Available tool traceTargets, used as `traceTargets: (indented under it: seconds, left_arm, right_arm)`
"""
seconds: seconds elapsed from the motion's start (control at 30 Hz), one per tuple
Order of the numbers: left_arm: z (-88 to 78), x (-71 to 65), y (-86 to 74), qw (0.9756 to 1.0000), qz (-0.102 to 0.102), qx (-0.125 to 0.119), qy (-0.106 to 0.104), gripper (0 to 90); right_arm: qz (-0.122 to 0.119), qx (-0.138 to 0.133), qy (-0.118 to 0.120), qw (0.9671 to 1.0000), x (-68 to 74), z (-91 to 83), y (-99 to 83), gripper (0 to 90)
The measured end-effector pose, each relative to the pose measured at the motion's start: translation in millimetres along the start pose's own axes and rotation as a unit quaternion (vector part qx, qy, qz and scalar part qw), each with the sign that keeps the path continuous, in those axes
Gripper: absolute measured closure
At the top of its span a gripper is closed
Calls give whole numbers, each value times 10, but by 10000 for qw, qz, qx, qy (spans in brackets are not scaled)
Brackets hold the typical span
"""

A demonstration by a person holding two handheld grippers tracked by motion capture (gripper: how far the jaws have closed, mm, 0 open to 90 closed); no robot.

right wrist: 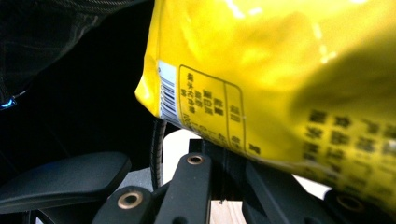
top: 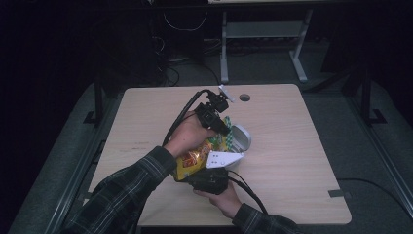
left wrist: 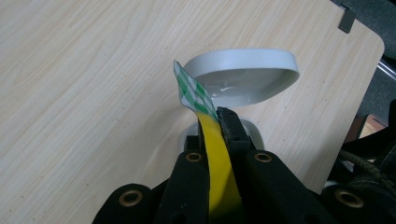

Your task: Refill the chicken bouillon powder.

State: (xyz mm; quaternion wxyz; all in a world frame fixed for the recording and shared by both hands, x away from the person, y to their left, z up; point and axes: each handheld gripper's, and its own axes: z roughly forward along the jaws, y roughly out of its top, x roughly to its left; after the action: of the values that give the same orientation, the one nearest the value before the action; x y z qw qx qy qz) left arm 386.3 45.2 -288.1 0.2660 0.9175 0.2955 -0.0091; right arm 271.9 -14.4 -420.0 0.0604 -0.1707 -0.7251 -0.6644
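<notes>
Clamped by left tool (left wrist: 219, 122) at checkered top seal, by right tool (top: 210, 179) at base: light, crinkly, slippery snack bag (top: 197, 157); grip seams only.

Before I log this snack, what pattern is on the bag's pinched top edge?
A green and white check on the yellow bag, clearest in the left gripper view.

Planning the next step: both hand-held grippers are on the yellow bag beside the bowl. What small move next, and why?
Probably tip the bag a little further toward the bowl. The left hand-held gripper pinches the bag's green-checked top edge right at the bowl's rim, and the right hand-held gripper clamps the lower end, so the bag is supported at both ends and aimed at the bowl.
</notes>
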Motion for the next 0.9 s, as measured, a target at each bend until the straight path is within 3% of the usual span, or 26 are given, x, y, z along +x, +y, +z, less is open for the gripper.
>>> traceTargets:
  seconds: [0.6, 0.9]
  left_arm:
    - [-240, 52, -163, 9992, 46, -338, -209, 900]
    - [-350, 111, -276, 9979, -56, -563, -331, 900]
  right_arm:
    - [91, 167, 2, 9998, -26, 52, -79, 900]
    - [104, 262, 10, 9996, -38, 83, -125, 900]
